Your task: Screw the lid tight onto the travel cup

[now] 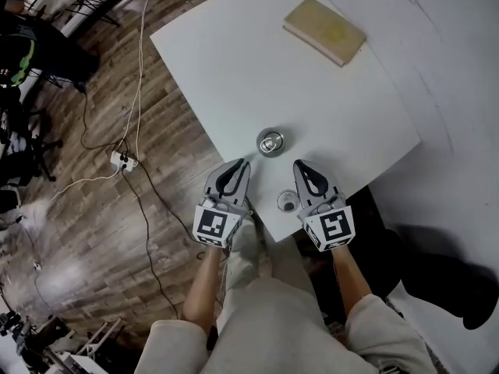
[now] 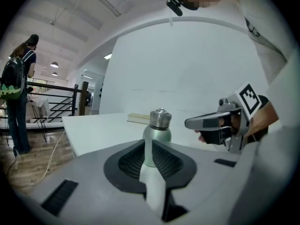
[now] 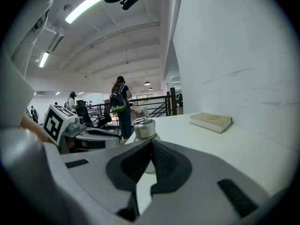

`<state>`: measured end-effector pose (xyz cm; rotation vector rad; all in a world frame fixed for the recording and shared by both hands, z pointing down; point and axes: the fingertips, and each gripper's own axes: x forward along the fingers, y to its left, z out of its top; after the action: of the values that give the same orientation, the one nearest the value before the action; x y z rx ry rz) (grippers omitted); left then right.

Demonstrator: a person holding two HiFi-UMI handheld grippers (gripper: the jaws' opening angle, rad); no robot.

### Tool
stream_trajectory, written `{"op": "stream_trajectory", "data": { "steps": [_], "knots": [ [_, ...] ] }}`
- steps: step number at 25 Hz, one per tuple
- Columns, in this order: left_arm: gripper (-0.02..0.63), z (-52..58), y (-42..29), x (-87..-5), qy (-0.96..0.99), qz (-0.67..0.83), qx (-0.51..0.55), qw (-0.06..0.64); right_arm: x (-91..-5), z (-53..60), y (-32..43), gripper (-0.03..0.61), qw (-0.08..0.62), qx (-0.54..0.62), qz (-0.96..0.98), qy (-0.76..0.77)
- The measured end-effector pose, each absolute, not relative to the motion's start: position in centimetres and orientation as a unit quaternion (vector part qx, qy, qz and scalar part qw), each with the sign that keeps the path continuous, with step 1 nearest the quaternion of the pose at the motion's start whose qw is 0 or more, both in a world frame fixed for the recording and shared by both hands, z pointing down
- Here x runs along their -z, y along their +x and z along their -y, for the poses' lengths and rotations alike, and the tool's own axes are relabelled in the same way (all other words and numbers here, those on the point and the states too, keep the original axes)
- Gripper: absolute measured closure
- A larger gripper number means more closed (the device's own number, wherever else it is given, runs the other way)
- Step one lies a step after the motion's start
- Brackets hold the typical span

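- The left gripper (image 1: 236, 168) and the right gripper (image 1: 302, 168) are being held side by side over the near edge of the worktop (image 1: 226, 76). Both are clenched on nothing, with the jaws pressed together and the tips pointing at the cup.
- A small round thing (image 1: 287, 202) is lying at the near edge, just beside the right gripper. What it is cannot be told, and it is probably best being steered round.
- The travel cup (image 1: 270, 141) is standing upright just beyond the two tips and between them, touched by neither gripper.
- Its steel lid (image 2: 160, 118) is sitting on top; whether the thread is already being engaged cannot be told.
- For the step in hand, both grippers are likely needing to be opened before being advanced.
- The green body is best being clamped low by one gripper while the lid is being gripped squarely across its sides by the other.
- The lid is best being kept level while being turned, so that the thread is not being crossed. The smooth body is likely to slip unless it is being held firmly.
- A book (image 1: 323, 29) is lying by the far edge, well apart, and is getting in the way of nothing.
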<state>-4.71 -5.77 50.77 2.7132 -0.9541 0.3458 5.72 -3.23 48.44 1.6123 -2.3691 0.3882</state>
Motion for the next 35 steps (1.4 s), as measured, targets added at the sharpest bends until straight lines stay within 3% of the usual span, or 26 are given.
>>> {"op": "stream_trajectory", "data": {
  "steps": [2, 4, 7, 33, 35],
  "knots": [
    [0.512, 5.5, -4.3, -51.4, 0.935, 0.311, -0.117, 0.121, -49.3, 3.1, 5.8, 0.58, 0.127, -0.136, 0.811, 0.555],
    [0.342, 5.6, -3.8, -52.1, 0.94, 0.297, -0.118, 0.118, -50.0, 3.2, 5.8, 0.579, 0.13, -0.138, 0.81, 0.555],
    [0.271, 6.1, -3.0, -52.8, 0.945, 0.284, -0.123, 0.104, -50.5, 3.6, 5.9, 0.58, 0.131, -0.139, 0.809, 0.556],
    [0.256, 8.9, 3.7, -54.4, 0.962, 0.23, -0.128, 0.076, -50.5, 4.1, 6.6, 0.578, 0.101, -0.139, 0.815, 0.554],
    [0.258, 8.8, 3.6, -54.6, 0.962, 0.231, -0.128, 0.075, -50.3, 4.0, 6.3, 0.518, 0.091, -0.14, 0.824, 0.542]
  ]
}}
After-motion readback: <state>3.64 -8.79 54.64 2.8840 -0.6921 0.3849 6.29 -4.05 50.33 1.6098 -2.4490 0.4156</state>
